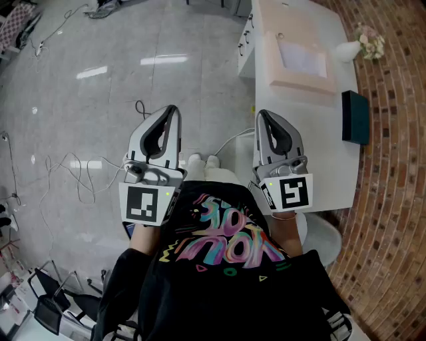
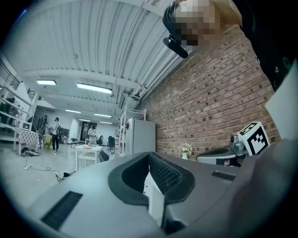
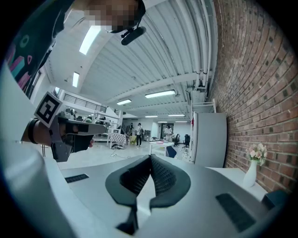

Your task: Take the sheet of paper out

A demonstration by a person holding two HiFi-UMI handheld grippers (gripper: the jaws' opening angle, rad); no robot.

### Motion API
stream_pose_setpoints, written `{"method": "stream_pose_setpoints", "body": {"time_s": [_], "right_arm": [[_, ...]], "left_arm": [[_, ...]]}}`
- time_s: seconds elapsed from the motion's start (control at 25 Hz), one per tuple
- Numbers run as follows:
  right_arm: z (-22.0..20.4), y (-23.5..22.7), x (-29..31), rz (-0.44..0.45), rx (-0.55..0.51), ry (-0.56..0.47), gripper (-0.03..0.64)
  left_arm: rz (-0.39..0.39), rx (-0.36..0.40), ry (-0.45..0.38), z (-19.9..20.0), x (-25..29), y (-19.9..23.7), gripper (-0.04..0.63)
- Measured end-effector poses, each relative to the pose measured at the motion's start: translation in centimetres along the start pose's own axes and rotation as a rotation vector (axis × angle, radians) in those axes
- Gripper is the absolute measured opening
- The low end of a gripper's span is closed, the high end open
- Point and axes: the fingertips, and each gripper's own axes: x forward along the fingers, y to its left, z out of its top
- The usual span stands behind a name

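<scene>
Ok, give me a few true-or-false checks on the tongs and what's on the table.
1. The sheet of paper lies in the pink holder on the table. True.
2. The left tongs are wide open. False: they are shut, with nothing between them.
3. The right tongs are shut and empty. True.
4. The vase of flowers stands on the floor. False: it stands on the table, as does the dark teal block.
</scene>
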Motion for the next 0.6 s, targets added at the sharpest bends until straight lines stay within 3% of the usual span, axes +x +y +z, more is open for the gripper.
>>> {"method": "stream_pose_setpoints", "body": {"time_s": [0.6], "right_arm": [[0.1,-2.6,0.2,-0.001,-0.007,-0.022,0.016]], "left_arm": [[0.017,0.019,0.027,-0.6,2.6,-0.7,0.025]]}}
